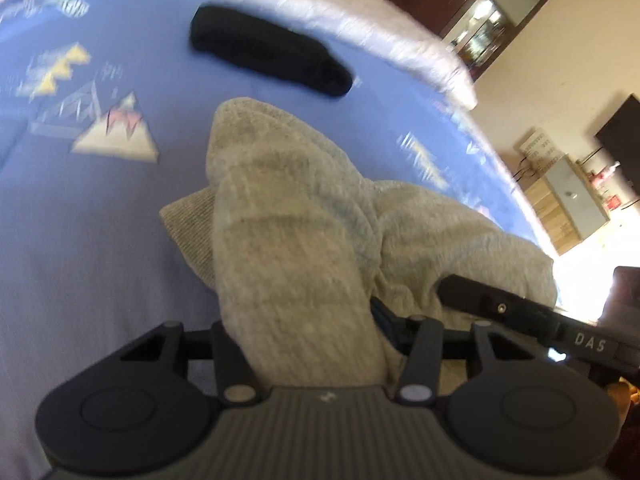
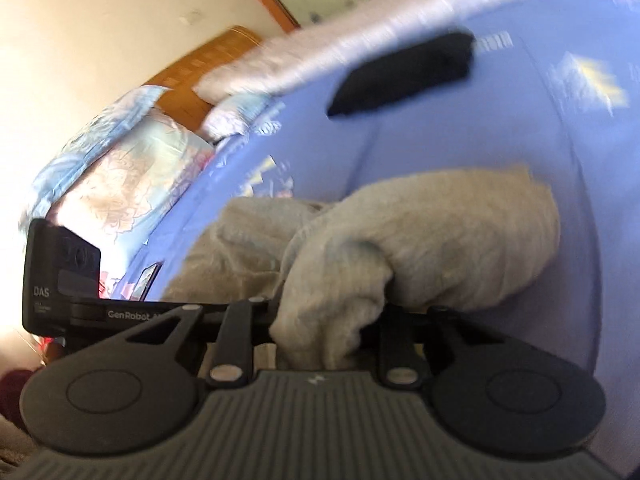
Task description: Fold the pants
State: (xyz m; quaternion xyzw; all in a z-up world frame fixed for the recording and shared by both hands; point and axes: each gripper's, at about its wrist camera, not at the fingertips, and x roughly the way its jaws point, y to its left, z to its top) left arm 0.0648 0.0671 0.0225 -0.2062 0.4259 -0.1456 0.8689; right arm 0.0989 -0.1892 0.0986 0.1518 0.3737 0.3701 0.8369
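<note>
Beige-grey knit pants (image 1: 280,216) lie bunched on a blue bedsheet (image 1: 80,240). My left gripper (image 1: 312,352) is shut on a fold of the pants, and the cloth runs forward from the jaws and hides the fingertips. In the right wrist view the same pants (image 2: 420,240) hang in a roll from my right gripper (image 2: 320,344), which is shut on another part of them. The right gripper's black body (image 1: 520,312) shows at the lower right of the left wrist view. The left gripper's body (image 2: 60,280) shows at the left of the right wrist view.
A folded black garment (image 1: 268,52) lies farther back on the bed, also in the right wrist view (image 2: 404,76). A white blanket edge (image 1: 320,4) borders the far side. Patterned pillows (image 2: 120,168) lie at the headboard. Wooden furniture (image 1: 560,200) stands beyond the bed.
</note>
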